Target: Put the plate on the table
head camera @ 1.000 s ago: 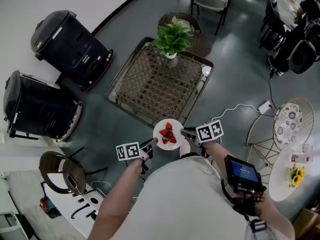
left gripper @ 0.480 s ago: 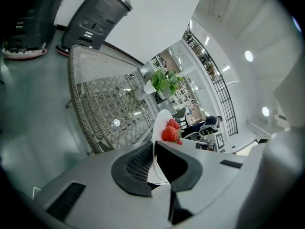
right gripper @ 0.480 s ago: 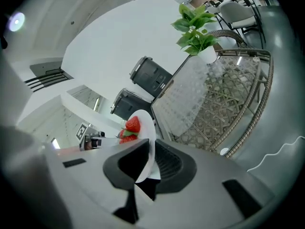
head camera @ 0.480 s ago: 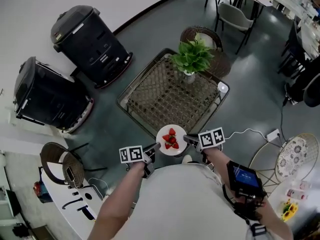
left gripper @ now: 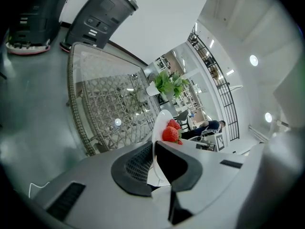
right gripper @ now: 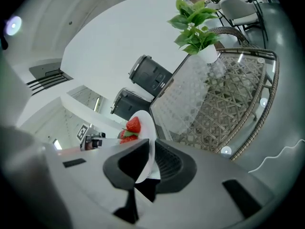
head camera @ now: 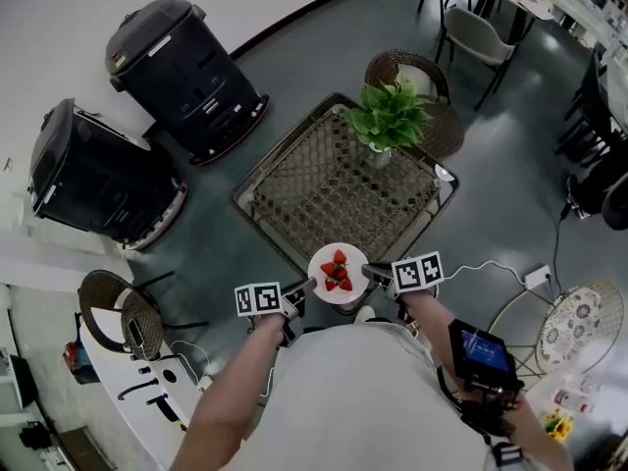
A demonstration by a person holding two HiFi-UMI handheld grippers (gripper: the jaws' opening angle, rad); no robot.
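Note:
A small white plate (head camera: 339, 275) with strawberries (head camera: 337, 272) on it hangs in the air just short of the near corner of a glass-topped wicker table (head camera: 294, 204). My left gripper (head camera: 304, 289) is shut on the plate's left rim, and my right gripper (head camera: 372, 272) is shut on its right rim. In the left gripper view the plate (left gripper: 159, 132) stands edge-on between the jaws, strawberries (left gripper: 170, 133) beyond. The right gripper view shows the plate (right gripper: 148, 137) clamped the same way, with the table (right gripper: 248, 113) ahead.
A potted green plant (head camera: 389, 116) stands at the table's far corner, a wicker chair (head camera: 417, 81) behind it. Two black wheeled machines (head camera: 177, 62) (head camera: 93, 184) stand to the left. Another wicker chair (head camera: 123, 322) is at near left. A cable and power strip (head camera: 535, 278) lie on the floor at right.
The view has shifted forward so the table sits closer below me. Both grippers still hold the plate between them, now nearer the table's near corner.

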